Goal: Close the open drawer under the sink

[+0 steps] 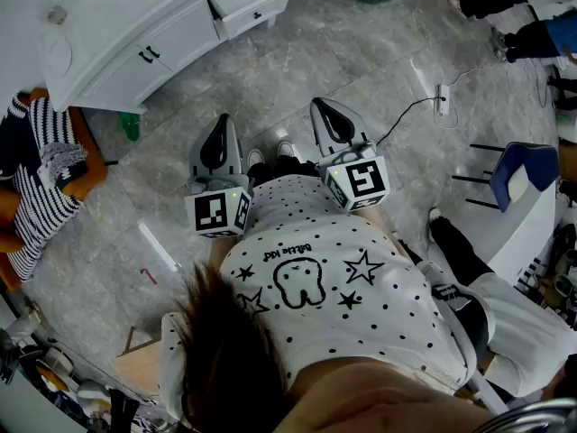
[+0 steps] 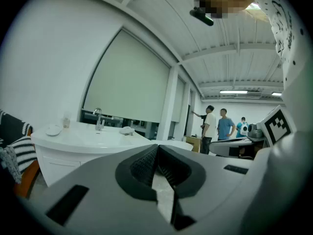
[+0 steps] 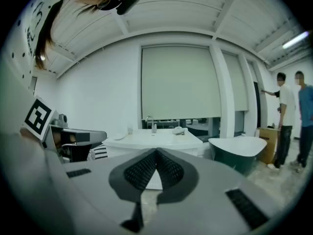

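The white sink cabinet [image 1: 135, 25] stands at the upper left of the head view, a few steps away across the floor. Its drawer [image 1: 251, 3] at the right end is pulled out. My left gripper [image 1: 219, 126] and right gripper [image 1: 321, 109] are held side by side in front of my body, both pointing toward the cabinet. Each is shut with nothing between its pads. The left gripper view has its jaws [image 2: 157, 150] closed below the basin top [image 2: 93, 140] and tap [image 2: 99, 118]. The right gripper [image 3: 156, 154] faces the same basin [image 3: 156, 138]; its jaws hide the drawer.
An orange chair with striped cloth [image 1: 41, 174] stands left of me, a green bottle [image 1: 131, 126] by the cabinet foot. A power strip and cable [image 1: 442, 99] lie on the floor at right, near a blue chair [image 1: 527, 174]. A dark green tub [image 3: 240, 151] and people [image 3: 286, 124] are right of the basin.
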`<state>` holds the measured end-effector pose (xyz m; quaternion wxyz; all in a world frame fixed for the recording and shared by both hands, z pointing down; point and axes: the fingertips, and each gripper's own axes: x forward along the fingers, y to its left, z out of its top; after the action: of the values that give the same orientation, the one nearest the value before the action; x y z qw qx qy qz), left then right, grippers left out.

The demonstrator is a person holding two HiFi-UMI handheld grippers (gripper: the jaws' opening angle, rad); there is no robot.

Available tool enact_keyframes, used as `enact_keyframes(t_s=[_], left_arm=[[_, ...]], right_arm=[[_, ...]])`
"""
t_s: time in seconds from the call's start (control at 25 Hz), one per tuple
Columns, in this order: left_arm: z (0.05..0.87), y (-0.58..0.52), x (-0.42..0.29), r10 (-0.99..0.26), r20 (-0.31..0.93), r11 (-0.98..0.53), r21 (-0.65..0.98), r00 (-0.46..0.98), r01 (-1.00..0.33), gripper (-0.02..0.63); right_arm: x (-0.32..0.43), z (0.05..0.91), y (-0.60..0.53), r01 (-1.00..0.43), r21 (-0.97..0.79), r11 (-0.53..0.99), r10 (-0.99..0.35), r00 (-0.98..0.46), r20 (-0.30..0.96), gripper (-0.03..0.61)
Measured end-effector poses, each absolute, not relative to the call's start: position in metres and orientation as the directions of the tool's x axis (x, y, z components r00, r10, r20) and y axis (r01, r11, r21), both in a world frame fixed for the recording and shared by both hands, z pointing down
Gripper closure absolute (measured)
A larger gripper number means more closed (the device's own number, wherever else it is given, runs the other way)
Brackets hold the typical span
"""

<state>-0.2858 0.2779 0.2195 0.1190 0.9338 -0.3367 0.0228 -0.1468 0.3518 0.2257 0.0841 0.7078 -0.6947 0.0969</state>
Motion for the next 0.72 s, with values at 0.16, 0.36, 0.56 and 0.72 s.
enact_keyframes(t_s=[0.16,0.36,0.56,0.72], left_arm=[[0.218,0.283,-0.276,-0.623,0.125,-0.746,0.204,0.773,-0.634,0.604],[0.216,0.287,-0.263,-0.622,0.126,-0.747,0.2,0.773,-0.634,0.604],[0.216,0.288,-0.247,-0.636,0.122,-0.735,0.203,0.762,-0.646,0.604],[0.221,0.29,-0.237,-0.656,0.12,-0.716,0.213,0.746,-0.664,0.604]], right_arm=[[-0.137,0.225,0.356,-1.0,-0.019,-0.017,-0.967,0.012,0.256,0.566],[-0.125,0.225,0.359,-1.0,-0.021,-0.01,-0.965,0.004,0.261,0.566],[-0.103,0.224,0.364,-0.999,-0.053,-0.003,-0.973,-0.009,0.232,0.566],[-0.081,0.232,0.369,-0.998,-0.065,-0.012,-0.971,-0.004,0.239,0.565]])
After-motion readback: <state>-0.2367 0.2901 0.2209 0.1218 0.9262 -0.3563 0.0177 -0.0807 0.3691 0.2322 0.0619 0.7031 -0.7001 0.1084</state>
